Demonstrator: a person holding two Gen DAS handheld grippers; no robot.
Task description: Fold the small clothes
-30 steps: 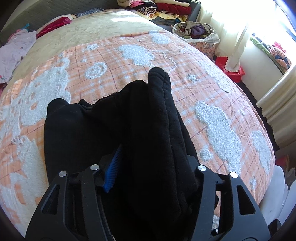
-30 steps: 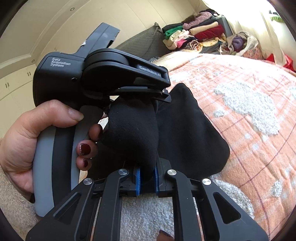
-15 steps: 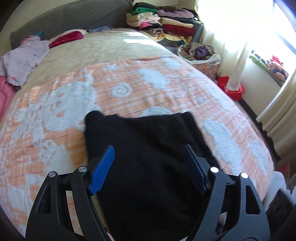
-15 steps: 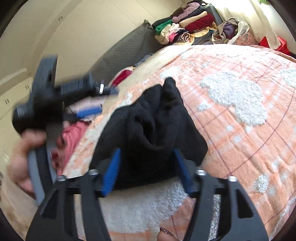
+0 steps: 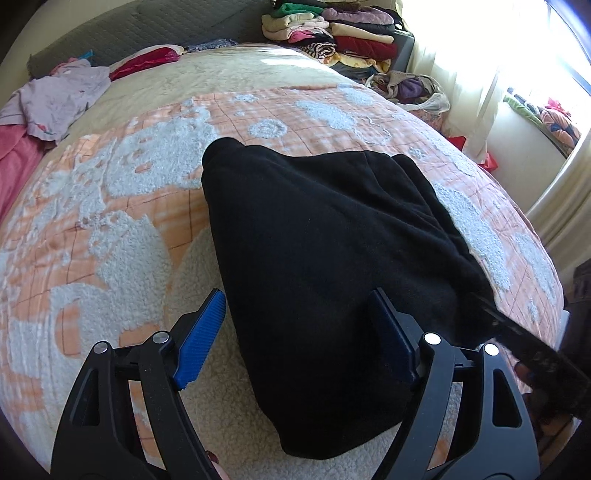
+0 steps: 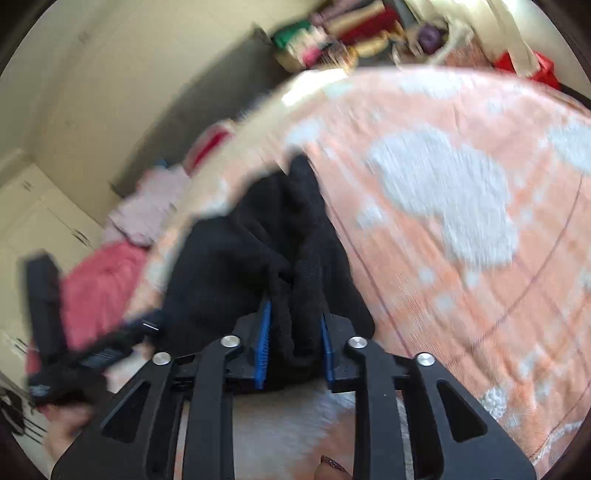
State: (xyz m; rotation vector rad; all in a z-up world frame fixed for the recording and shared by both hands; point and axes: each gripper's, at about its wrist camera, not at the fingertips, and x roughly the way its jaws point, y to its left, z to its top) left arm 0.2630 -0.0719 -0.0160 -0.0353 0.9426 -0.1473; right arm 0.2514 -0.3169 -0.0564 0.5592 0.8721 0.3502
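In the left wrist view, a black garment [image 5: 325, 258] lies bunched on an orange blanket [image 5: 155, 206] patterned with white fuzzy patches, filling the middle and lower centre of the frame. The left gripper [image 5: 295, 332] sits at the bottom of the frame with its jaws spread wide; its blue pads [image 5: 201, 334] stand on either side of the near part of the cloth, and whether the pad at lower right touches the fabric cannot be told. A dark blurred shape crosses the lower right edge of this view; it looks like part of the other tool, but that is not certain.

In the right wrist view, which is smeared by motion, the right gripper [image 6: 293, 343] is at the bottom centre with its jaws drawn narrow, and a fold of the black garment [image 6: 258, 258] is pinched between its blue pads [image 6: 263, 343]. The rest of the cloth spreads toward the upper left from the jaws, lying on the orange blanket [image 6: 480, 295].

At the top of the left wrist view a stack of folded clothes [image 5: 332, 33] sits beyond the bed. At the upper left, a pale purple cloth [image 5: 55, 99] lies beside a pink one [image 5: 14, 162] at the left edge. A bright window [image 5: 517, 55] fills the upper right corner.
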